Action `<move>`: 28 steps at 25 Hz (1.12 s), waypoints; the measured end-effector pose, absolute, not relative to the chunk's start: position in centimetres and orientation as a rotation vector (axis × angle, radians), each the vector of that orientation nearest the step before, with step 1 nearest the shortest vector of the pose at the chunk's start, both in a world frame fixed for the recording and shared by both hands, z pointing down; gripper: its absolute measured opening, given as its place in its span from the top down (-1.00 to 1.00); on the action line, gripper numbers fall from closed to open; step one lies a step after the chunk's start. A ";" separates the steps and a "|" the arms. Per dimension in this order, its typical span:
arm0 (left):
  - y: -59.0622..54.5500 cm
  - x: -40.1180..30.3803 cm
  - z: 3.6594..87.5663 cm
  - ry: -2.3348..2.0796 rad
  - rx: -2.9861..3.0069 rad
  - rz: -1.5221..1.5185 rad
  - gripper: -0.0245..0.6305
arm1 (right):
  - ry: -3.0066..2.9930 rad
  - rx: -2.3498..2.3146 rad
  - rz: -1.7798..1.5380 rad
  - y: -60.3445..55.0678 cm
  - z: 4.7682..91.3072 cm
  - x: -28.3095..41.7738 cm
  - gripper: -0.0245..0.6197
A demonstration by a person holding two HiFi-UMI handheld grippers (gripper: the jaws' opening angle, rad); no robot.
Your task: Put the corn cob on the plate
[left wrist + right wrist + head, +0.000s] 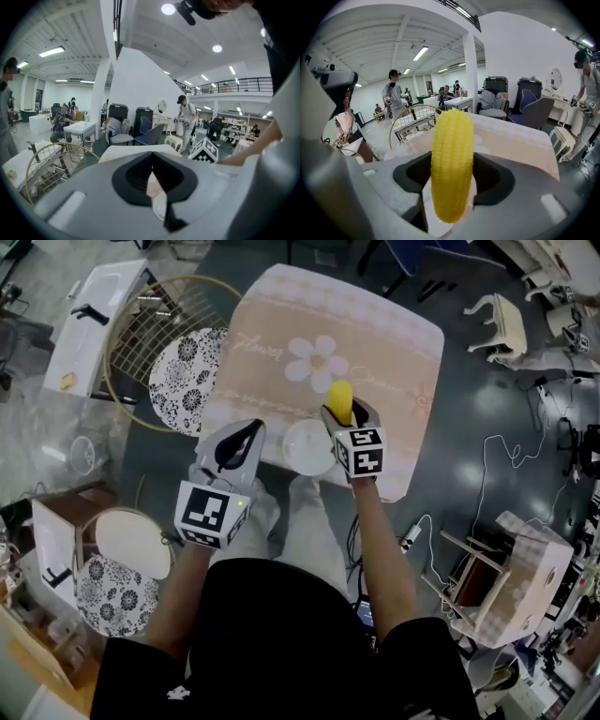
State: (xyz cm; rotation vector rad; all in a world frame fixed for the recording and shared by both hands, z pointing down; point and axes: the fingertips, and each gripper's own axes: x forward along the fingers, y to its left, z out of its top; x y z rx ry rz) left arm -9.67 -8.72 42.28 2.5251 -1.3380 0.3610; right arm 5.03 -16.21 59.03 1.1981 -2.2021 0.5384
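A yellow corn cob [340, 401] [452, 164] stands upright between the jaws of my right gripper [343, 415] [452, 180], which is shut on it. It hangs just right of a small white plate [308, 446] near the front edge of the beige flowered tablecloth [375, 343]. The plate's rim [433, 225] shows below the cob in the right gripper view. My left gripper [232, 451] [152, 180] is shut with nothing in it, left of the plate; a sliver of the plate [159, 206] shows under its jaws.
A round wire rack [155, 343] and a black-and-white patterned cushion [186, 371] sit left of the table. A white stool [131, 542] and a second patterned cushion [112, 592] lie at lower left. A wooden stool [511, 582] stands at right. Cables cross the floor.
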 end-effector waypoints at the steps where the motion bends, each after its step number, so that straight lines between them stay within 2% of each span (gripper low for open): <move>1: -8.5 -9.7 42.4 -1.330 2.531 0.364 0.91 | -2.197 1.199 0.548 -15.6 59.3 4.9 0.12; 28: -4.0 -11.2 46.9 -1.232 2.561 0.482 0.91 | -2.060 1.114 0.684 -7.4 67.8 2.1 0.12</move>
